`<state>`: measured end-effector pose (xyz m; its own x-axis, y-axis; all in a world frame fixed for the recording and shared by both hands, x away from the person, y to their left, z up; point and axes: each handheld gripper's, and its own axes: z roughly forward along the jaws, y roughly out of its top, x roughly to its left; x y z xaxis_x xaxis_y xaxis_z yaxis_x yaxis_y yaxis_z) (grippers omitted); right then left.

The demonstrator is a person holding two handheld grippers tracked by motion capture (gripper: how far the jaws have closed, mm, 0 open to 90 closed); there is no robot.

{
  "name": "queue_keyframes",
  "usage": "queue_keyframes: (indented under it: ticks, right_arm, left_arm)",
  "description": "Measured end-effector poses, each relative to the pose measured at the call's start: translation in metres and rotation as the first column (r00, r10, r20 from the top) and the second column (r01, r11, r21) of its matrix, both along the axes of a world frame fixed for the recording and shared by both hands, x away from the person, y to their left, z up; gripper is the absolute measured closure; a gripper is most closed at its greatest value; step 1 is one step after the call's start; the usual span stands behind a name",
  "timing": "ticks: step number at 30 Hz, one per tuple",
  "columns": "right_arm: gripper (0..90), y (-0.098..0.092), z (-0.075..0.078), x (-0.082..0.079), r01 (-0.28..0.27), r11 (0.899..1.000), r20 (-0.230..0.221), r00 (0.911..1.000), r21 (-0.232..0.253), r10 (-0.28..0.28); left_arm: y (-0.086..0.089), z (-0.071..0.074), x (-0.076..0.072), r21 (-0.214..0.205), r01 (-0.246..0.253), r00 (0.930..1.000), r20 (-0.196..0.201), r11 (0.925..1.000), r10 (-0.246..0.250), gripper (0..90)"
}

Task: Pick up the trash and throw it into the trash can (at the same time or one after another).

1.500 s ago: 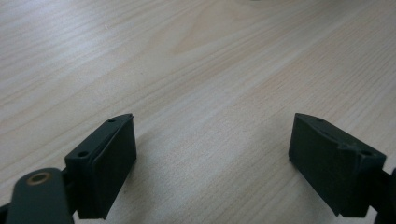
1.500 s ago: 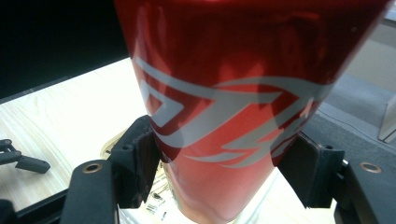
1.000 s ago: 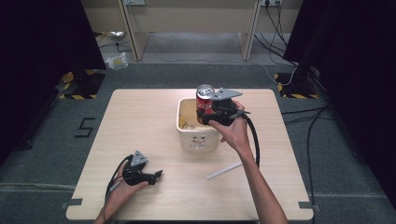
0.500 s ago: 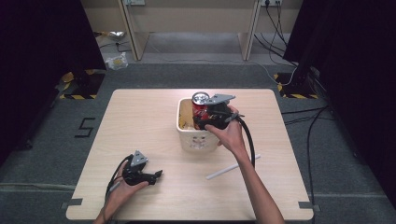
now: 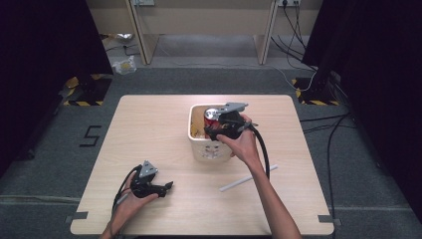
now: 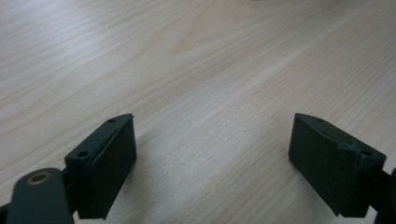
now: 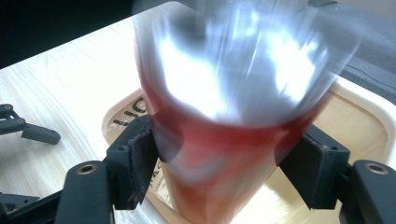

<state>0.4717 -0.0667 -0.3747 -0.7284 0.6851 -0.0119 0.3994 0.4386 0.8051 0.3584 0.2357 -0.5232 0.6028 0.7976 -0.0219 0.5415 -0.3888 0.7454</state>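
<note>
A red drink can with a silver top stands tilted inside the cream bin at the table's middle. In the right gripper view the can is smeared with motion blur between the sharp black jaws, above the bin's floor. My right gripper reaches over the bin's rim; its jaws have just been opening and stand apart around the can, which slips between the pads. My left gripper rests low over the front left of the table, open, with bare wood between its pads.
A thin white stick lies on the table to the right of the bin, under my right forearm. Yellowish scraps lie in the bin's left part. Far off in the right gripper view the left gripper rests on the wood.
My right gripper has sunk with the can from above the bin down into it. The can now blurs between the jaws. The left gripper has stayed put.
</note>
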Motion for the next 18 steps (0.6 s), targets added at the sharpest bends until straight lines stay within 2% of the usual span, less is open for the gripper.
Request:
queue_keyframes:
  ticks: [4, 10, 18]
  right_arm:
    - [26.8, -0.003, 0.002, -0.002, 0.003, 1.0, 0.0, 1.0, 0.007, -0.003]
    - [24.2, -0.01, 0.01, -0.007, 0.012, 0.999, 0.029, 0.9995, 0.035, -0.013]
    - [22.8, -0.038, 0.03, -0.021, 0.058, 0.997, 0.091, 0.9938, 0.056, -0.063]
  left_arm:
    - [0.0, 0.0, 0.0, 0.0, 0.0, 1.0, 0.0, 1.0, 0.0, 14.1]
    - [0.0, 0.0, 0.0, -0.001, 0.0, 1.0, 0.0, 1.0, 0.0, 14.1]
    - [0.0, 0.0, 0.0, -0.001, 0.0, 1.0, 0.0, 1.0, 0.0, 14.1]
